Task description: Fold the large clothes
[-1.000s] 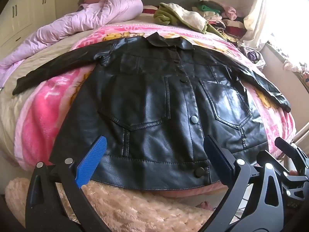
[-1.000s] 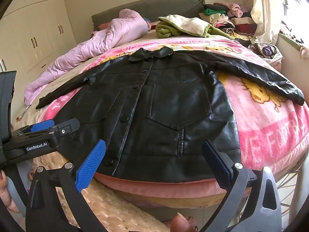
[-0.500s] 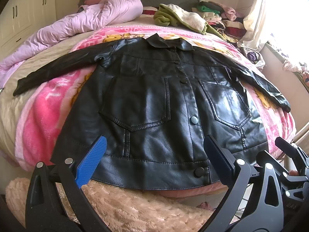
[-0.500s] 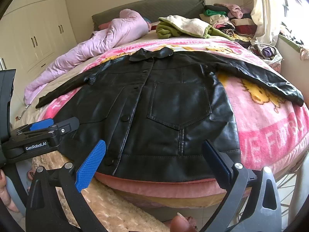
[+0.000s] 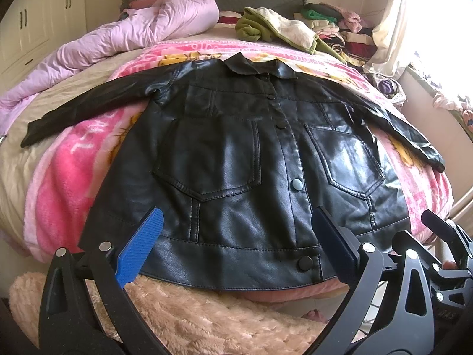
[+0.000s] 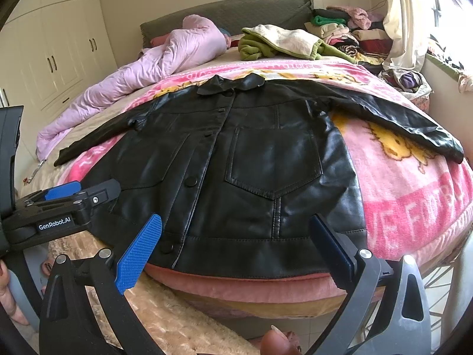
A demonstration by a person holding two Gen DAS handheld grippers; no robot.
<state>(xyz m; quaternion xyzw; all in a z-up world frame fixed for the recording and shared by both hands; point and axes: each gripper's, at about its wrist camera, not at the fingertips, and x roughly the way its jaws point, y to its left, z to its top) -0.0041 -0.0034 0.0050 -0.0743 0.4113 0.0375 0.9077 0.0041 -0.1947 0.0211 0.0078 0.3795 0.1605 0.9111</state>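
Observation:
A black leather jacket (image 5: 236, 159) lies flat and buttoned, front up, on a pink blanket (image 5: 68, 171), sleeves spread to both sides. It also shows in the right wrist view (image 6: 260, 165). My left gripper (image 5: 236, 245) is open and empty, just short of the jacket's hem at the bed's near edge. My right gripper (image 6: 236, 245) is open and empty, in front of the hem's right half. The left gripper (image 6: 71, 204) shows at the left of the right wrist view.
A lilac duvet (image 5: 124, 35) lies at the back left. A green and cream garment (image 6: 278, 41) and stacked clothes (image 6: 348, 29) sit by the headboard. A fluffy beige rug (image 5: 207, 319) lies below the bed edge. Wardrobes (image 6: 53, 53) stand on the left.
Both views have shifted only slightly; the jacket sits a touch lower in the left view. Both grippers stay open and the jacket has not moved.

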